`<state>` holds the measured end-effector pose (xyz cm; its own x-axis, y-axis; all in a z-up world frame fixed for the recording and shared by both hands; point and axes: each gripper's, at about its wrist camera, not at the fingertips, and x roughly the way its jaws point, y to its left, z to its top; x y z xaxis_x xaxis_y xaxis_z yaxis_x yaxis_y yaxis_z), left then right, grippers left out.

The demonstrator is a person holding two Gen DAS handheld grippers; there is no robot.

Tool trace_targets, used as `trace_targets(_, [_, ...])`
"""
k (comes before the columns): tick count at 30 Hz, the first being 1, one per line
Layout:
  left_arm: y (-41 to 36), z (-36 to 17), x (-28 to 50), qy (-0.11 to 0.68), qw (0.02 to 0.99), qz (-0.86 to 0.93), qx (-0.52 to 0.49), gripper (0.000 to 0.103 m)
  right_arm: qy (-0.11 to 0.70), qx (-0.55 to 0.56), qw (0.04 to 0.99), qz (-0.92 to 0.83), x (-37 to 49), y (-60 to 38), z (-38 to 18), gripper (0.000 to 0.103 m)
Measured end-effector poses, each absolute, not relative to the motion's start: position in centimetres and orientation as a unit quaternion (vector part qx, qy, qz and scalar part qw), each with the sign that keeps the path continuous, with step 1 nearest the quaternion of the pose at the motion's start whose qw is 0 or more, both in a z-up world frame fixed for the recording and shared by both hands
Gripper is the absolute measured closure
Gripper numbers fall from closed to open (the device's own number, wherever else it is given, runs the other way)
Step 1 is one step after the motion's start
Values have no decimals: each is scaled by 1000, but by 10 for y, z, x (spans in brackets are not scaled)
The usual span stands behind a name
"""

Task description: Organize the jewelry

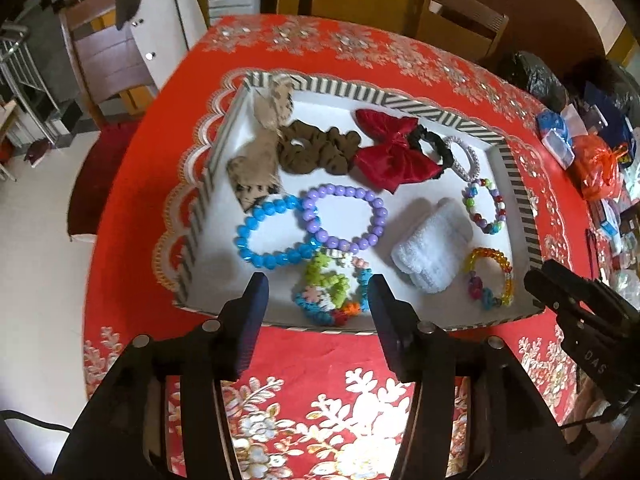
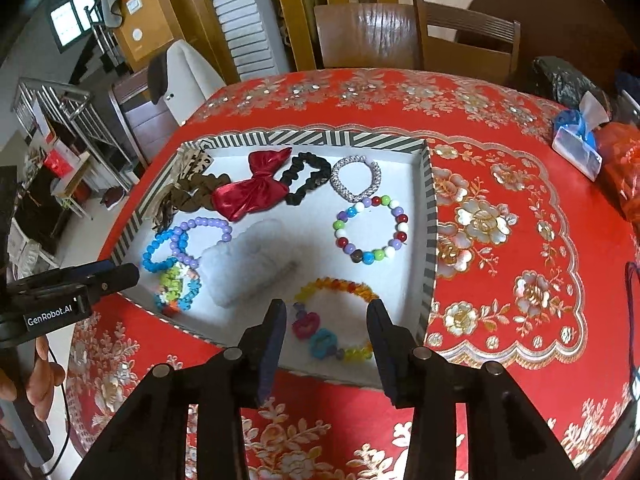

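Note:
A striped-rim tray (image 1: pixel 516 184) with a white floor holds the jewelry. My left gripper (image 1: pixel 318 284) is open above its near edge, and a multicolour flower bracelet (image 1: pixel 340 288) lies on the floor between the fingers, untouched. Blue (image 1: pixel 242 240) and purple (image 1: pixel 380 210) bead bracelets overlap just beyond it. In the right wrist view my right gripper (image 2: pixel 327 308) is open over an amber bracelet (image 2: pixel 336 284) with pink and blue charms, its pads clear of the beads. A red bow (image 2: pixel 250 192), a black scrunchie (image 2: pixel 298 178), a silver bracelet (image 2: pixel 354 180) and a mixed-bead bracelet (image 2: pixel 370 228) lie further back.
A white fluffy bundle (image 1: pixel 432 252) sits mid-tray, a brown scrunchie (image 1: pixel 316 152) and a tan bow (image 1: pixel 260 160) at its far left. The red floral tablecloth (image 2: pixel 500 220) covers the table. Bags and boxes (image 1: pixel 592 160) crowd the right edge. Wooden chairs (image 2: pixel 368 32) stand behind. A hand (image 2: pixel 36 380) holds the left gripper.

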<state>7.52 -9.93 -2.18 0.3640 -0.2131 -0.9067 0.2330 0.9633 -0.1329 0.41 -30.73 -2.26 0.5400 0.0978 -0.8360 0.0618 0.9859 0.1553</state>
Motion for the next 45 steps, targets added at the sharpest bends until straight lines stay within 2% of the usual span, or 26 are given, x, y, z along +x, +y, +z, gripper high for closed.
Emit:
trace_targets(14, [-93, 9, 47, 505, 855, -115, 34, 51, 442, 108, 890, 17, -16, -284, 3, 60])
trace_targets(18, [-93, 17, 39, 493, 862, -112, 37, 51, 435, 110, 893, 19, -19, -278, 9, 47])
trace_targets(31, [-86, 34, 27, 458, 884, -88, 43, 51, 423, 92, 901, 24, -21, -261, 22, 47])
trace_targets(45, [-92, 33, 23, 453, 886, -81, 53, 51, 428, 95, 899, 14, -24, -268, 21, 47])
